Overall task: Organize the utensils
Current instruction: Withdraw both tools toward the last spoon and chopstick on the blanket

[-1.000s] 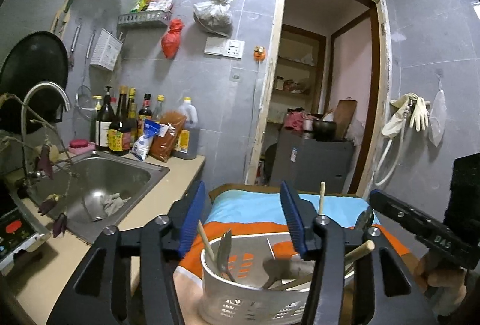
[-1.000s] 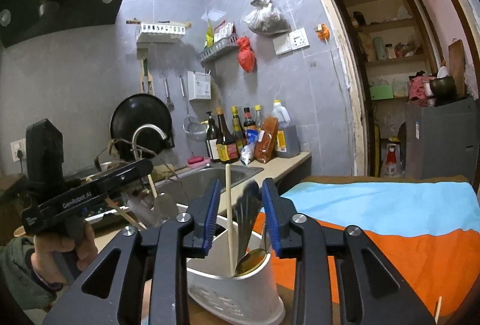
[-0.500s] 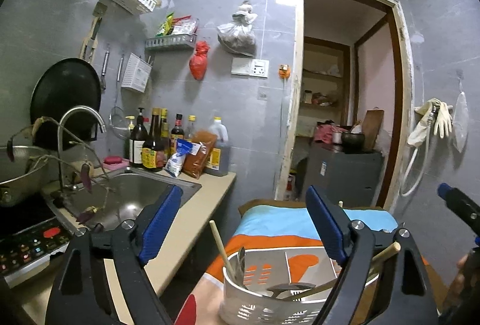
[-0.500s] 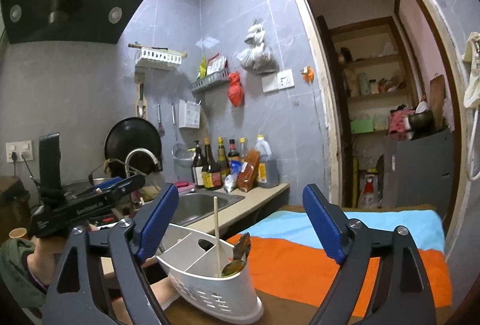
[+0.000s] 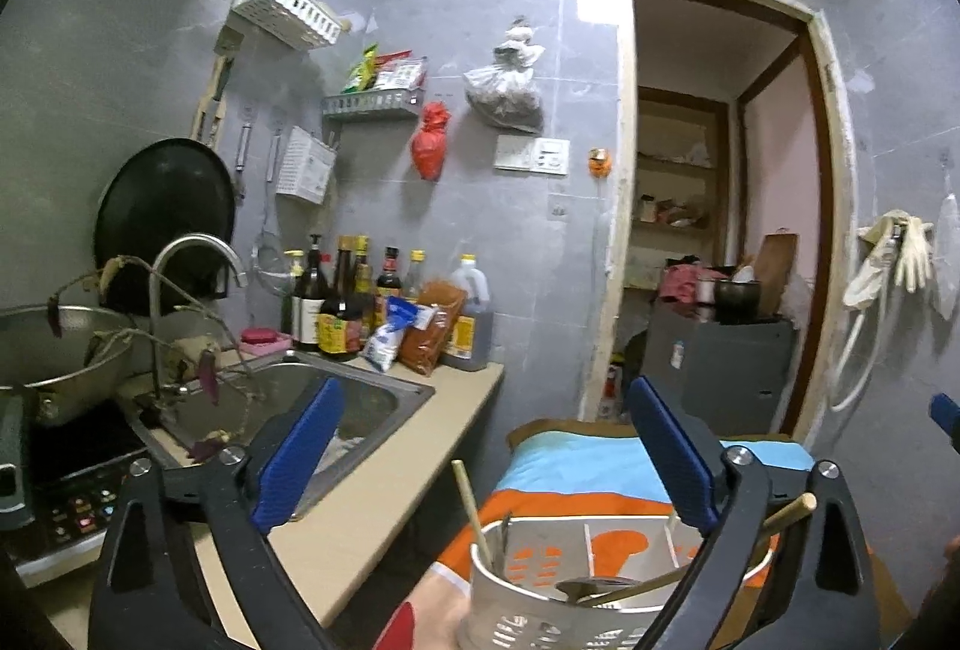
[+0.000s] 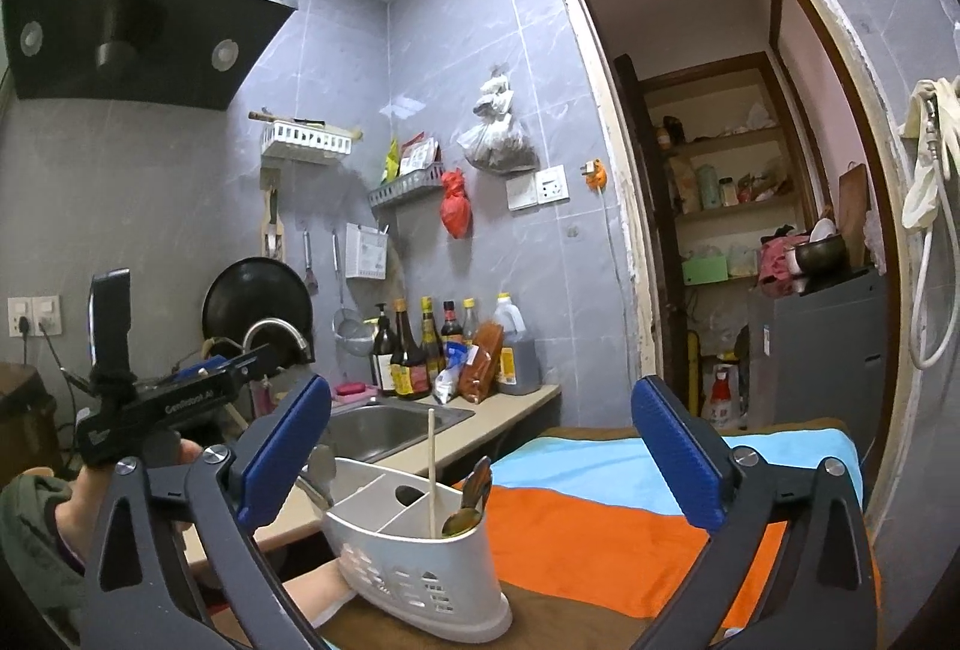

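A white slotted utensil holder (image 6: 414, 572) stands on the table with the orange and blue cloth (image 6: 600, 524). In the right wrist view it holds a chopstick (image 6: 431, 470) and a spoon (image 6: 471, 500). In the left wrist view the holder (image 5: 600, 584) sits low in the middle with a chopstick (image 5: 471, 506), a spoon (image 5: 591, 585) and a wooden-handled tool (image 5: 780, 515) in it. My left gripper (image 5: 486, 458) is open and empty above the holder. My right gripper (image 6: 480, 452) is open and empty, raised behind the holder. The left gripper's body (image 6: 174, 398) shows at the left of the right wrist view.
A counter (image 5: 384, 494) with a steel sink (image 5: 336, 410), tap and several sauce bottles (image 5: 354, 302) runs along the left. An induction hob (image 5: 66, 500) and a steel bowl sit at the near left. A doorway (image 5: 720, 230) opens at the right.
Both grippers have opened wide; the right one let go of the spoon into the holder. Both have lifted and drawn back from the holder.
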Action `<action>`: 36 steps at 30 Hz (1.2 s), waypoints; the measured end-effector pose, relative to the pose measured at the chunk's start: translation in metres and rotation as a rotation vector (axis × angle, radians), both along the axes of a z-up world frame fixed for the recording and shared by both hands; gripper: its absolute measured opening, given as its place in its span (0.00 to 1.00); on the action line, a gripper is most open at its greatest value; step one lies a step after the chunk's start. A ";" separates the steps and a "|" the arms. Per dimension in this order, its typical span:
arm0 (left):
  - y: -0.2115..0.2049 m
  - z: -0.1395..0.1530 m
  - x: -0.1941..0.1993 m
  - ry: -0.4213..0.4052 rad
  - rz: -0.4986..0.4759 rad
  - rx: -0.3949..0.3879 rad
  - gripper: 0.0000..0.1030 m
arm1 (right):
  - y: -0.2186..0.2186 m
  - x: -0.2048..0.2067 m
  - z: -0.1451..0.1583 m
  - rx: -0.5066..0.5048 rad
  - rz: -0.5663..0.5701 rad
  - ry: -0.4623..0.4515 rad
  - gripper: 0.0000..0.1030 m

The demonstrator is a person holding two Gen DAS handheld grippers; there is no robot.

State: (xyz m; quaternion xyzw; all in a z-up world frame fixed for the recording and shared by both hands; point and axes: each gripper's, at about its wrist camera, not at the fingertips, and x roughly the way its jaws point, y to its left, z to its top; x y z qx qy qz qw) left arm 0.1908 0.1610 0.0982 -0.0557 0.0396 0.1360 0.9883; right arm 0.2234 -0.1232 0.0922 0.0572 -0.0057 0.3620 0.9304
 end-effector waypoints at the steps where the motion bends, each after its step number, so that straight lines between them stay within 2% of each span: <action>1: 0.001 0.000 0.002 0.007 0.004 -0.005 0.93 | 0.000 0.000 0.000 0.000 0.001 0.001 0.99; 9: 0.007 0.005 0.011 0.035 -0.005 -0.042 0.93 | -0.001 -0.001 0.000 -0.001 -0.005 -0.002 1.00; 18: 0.000 0.017 0.003 -0.005 -0.023 -0.043 0.93 | -0.015 -0.006 -0.001 0.025 -0.025 0.001 1.00; 26: -0.021 0.027 -0.022 -0.061 -0.079 -0.037 0.93 | -0.040 -0.026 0.008 0.050 -0.062 -0.003 1.00; 36: -0.063 0.025 -0.056 -0.080 -0.197 -0.042 0.95 | -0.072 -0.058 0.015 0.034 -0.129 -0.012 1.00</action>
